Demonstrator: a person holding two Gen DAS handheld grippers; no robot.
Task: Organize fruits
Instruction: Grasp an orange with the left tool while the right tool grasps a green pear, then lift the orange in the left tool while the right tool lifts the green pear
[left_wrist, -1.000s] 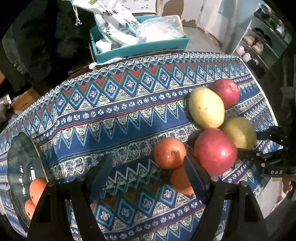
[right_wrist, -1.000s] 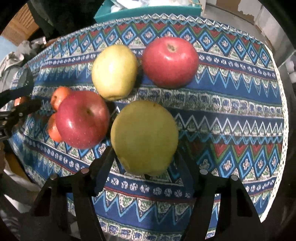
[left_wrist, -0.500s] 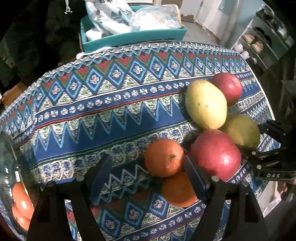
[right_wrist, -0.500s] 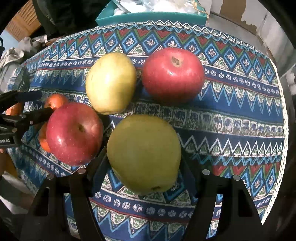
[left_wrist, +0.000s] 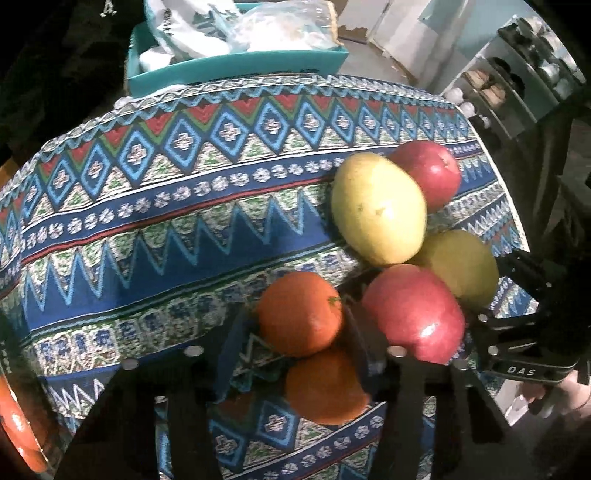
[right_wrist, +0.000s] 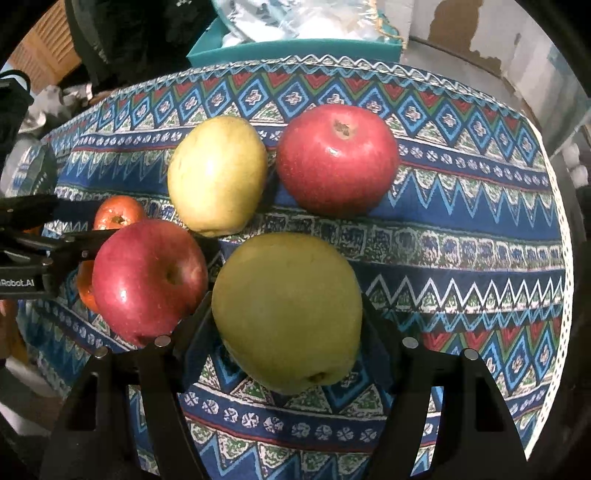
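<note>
On the patterned tablecloth (left_wrist: 155, 236) lie two oranges, two red apples and two yellow-green pears. My left gripper (left_wrist: 295, 347) has narrowed around the nearer orange (left_wrist: 325, 387); the other orange (left_wrist: 299, 314) sits just beyond its tips. My right gripper (right_wrist: 288, 332) has its fingers against both sides of a yellow-green pear (right_wrist: 288, 310) that rests on the cloth. A red apple (right_wrist: 147, 280) lies left of it, beside the left gripper's fingers (right_wrist: 74, 240). Another pear (right_wrist: 218, 173) and red apple (right_wrist: 338, 158) lie further back.
A glass bowl (left_wrist: 18, 424) holding oranges sits at the left edge in the left wrist view. A teal bin (left_wrist: 236, 70) with plastic bags stands behind the table. The cloth's right edge (right_wrist: 557, 258) drops off close to the fruit.
The left gripper moved forward and right over the two oranges and its fingers narrowed. The right gripper closed in on the pear, which now fills the gap between its fingers.
</note>
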